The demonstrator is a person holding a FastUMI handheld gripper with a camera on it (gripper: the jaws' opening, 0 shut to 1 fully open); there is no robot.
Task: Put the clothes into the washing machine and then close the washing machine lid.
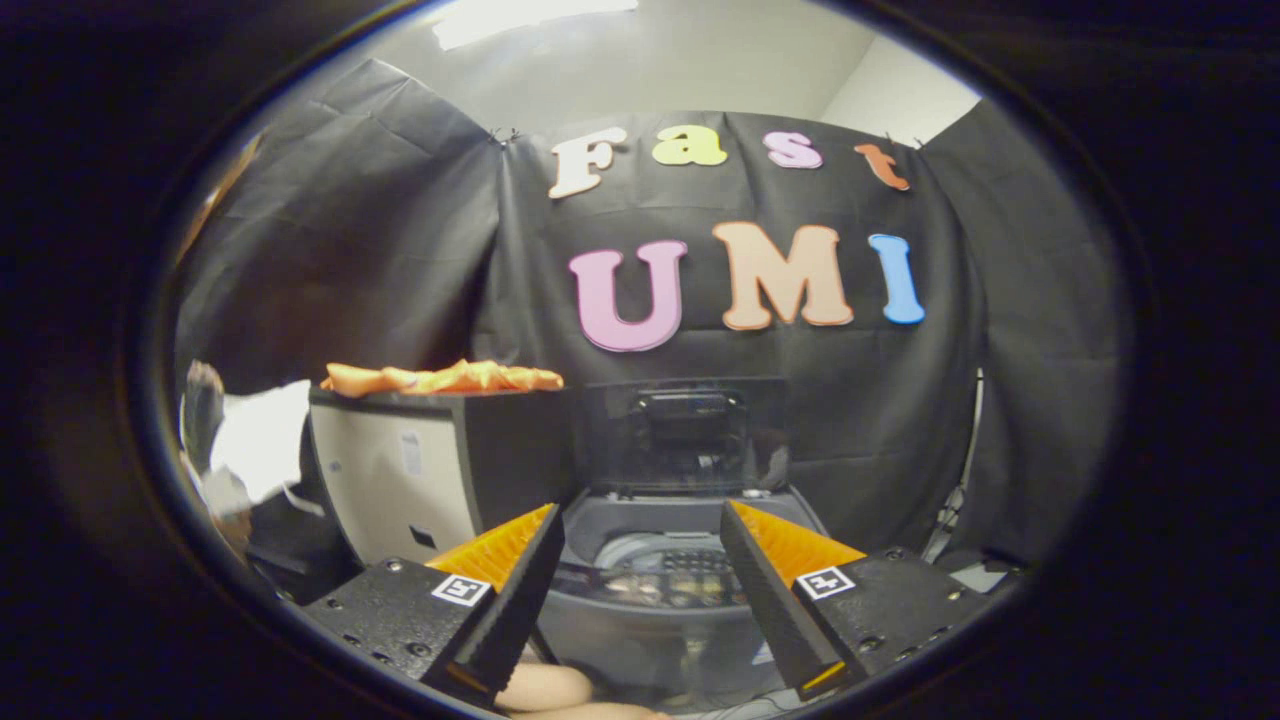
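An orange garment [445,379] lies flat on top of a dark box-shaped unit [420,470] that stands left of the washing machine. The grey top-loading washing machine [640,610] stands straight ahead, its dark see-through lid [685,435] raised upright at the back. Its metal drum [665,570] shows through the round opening, seen between my fingers. My gripper [640,525] hangs open above and in front of the machine, with nothing between the fingers. The garment is beyond and to the left of the left finger.
Black cloth walls close the booth behind and on both sides. A white cloth or paper [262,440] hangs at the far left, beside the box unit. Part of a hand [545,690] shows below the fingers. Cables and a pale object [985,575] lie at the right.
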